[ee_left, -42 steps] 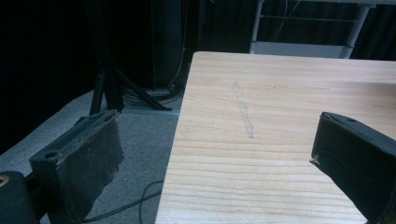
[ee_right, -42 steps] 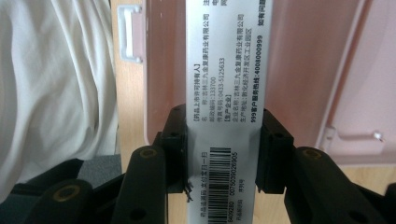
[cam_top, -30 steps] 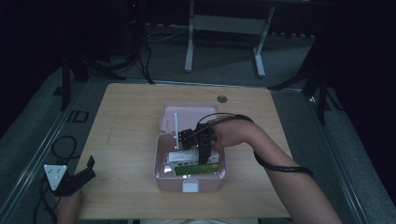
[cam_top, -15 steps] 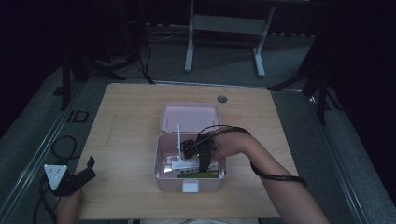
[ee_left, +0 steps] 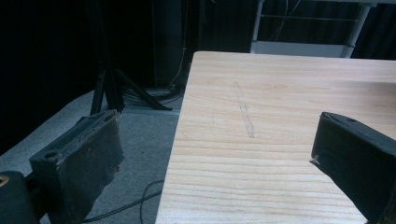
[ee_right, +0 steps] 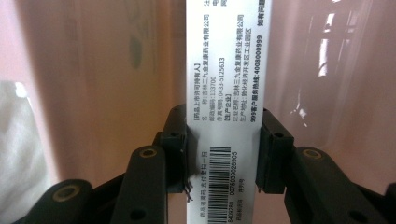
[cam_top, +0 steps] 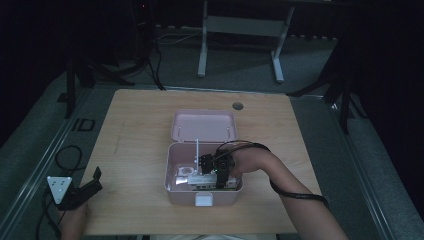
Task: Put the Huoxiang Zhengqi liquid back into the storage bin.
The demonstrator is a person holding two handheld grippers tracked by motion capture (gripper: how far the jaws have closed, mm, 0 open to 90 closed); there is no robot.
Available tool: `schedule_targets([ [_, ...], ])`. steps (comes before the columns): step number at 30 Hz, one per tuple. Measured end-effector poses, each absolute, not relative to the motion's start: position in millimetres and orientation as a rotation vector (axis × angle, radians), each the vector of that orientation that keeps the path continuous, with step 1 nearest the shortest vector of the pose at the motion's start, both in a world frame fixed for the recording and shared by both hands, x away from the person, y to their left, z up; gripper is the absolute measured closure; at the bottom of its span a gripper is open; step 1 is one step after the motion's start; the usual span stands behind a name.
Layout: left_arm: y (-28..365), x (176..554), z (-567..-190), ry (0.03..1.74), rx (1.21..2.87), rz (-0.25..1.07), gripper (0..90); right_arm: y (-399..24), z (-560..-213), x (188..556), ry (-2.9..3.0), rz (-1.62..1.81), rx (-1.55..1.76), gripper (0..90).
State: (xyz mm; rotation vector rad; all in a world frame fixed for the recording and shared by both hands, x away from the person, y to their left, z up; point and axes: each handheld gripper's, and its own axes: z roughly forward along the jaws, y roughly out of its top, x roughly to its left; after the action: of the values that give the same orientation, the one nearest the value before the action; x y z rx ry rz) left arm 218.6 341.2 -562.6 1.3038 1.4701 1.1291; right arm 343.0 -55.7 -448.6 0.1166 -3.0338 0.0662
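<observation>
Inside the open pink box (cam_top: 172,172), the right gripper (ee_right: 225,151) clamps a white medicine carton (ee_right: 224,88) across its narrow width, long axis running straight away between the jaws. Well left of the box, the left gripper (cam_top: 82,189) hangs wide open, holding nothing, over the table (ee_left: 289,93) edge.

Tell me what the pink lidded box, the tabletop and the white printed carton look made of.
Pink lidded box: probably moulded plastic, smooth and slightly glossy, with soft reflections on its inner walls. Tabletop: pale wood or wood-look laminate, matte, with visible grain. White printed carton: likely thin cardboard, flat-faced with barcode and text, clamped in the right hand-held gripper.
</observation>
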Motion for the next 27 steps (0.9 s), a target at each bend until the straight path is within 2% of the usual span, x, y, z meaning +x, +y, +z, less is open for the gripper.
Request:
schedule_targets([
  [5,340.9,218.8,-562.7,1.469,1.305,1.131,2.1,-62.5,-453.9,341.9,-3.031,0.033,0.100,61.5],
  [13,341.0,219.1,-562.6,1.470,1.308,1.130,2.1,-66.6,-448.5,340.2,-3.020,0.030,0.108,52.8],
  [21,341.1,219.3,-562.6,1.470,1.307,1.128,2.1,-78.8,-404.9,341.6,-3.086,-0.215,0.074,36.7],
  [23,341.2,219.2,-562.5,1.470,1.310,1.130,2.1,-80.3,-401.2,341.8,-3.091,-0.238,0.068,35.7],
  [24,341.2,219.2,-562.5,1.470,1.312,1.129,2.1,-82.4,-396.7,342.5,-3.095,-0.263,0.056,32.4],
  [25,341.2,219.3,-562.5,1.470,1.313,1.129,2.2,-87.3,-390.1,343.5,-3.103,-0.320,0.035,21.0],
  [27,341.0,219.2,-562.6,1.470,1.308,1.131,2.1,-92.2,-385.0,344.9,-3.101,-0.368,0.015,16.3],
])
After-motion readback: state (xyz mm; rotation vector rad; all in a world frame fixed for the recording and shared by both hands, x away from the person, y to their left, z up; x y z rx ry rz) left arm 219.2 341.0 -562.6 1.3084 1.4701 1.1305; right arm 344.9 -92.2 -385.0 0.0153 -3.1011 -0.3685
